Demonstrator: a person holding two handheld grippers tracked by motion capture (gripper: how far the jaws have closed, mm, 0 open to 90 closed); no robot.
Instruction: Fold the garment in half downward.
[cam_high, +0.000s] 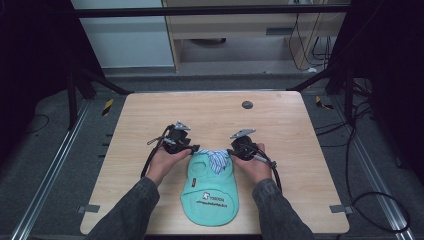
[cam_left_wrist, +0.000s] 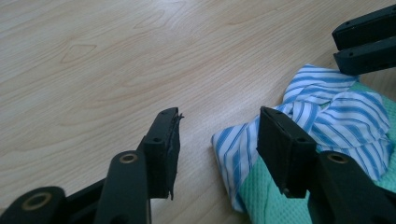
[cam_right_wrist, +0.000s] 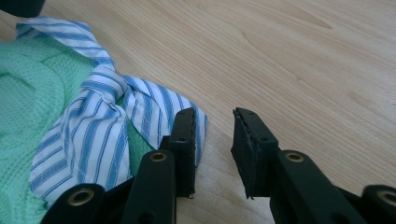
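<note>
A small mint-green garment (cam_high: 210, 192) with a printed logo lies flat near the table's front edge. Its blue-and-white striped collar (cam_high: 217, 159) is bunched at the far end. My left gripper (cam_high: 194, 148) sits at the collar's left end. In the left gripper view (cam_left_wrist: 219, 128) its jaws stand apart, with a striped corner (cam_left_wrist: 231, 149) lying loose between them, not pressed. My right gripper (cam_high: 231, 151) is at the collar's right end. In the right gripper view (cam_right_wrist: 214, 116) its jaws are apart over bare wood, and the left jaw rests over the collar's (cam_right_wrist: 93, 135) edge.
The wooden table (cam_high: 280, 125) carries a small dark round disc (cam_high: 247, 105) near its far edge. Black frame struts and cables (cam_high: 370, 200) run around the table on the floor. The person's sleeved forearms come in from the front edge.
</note>
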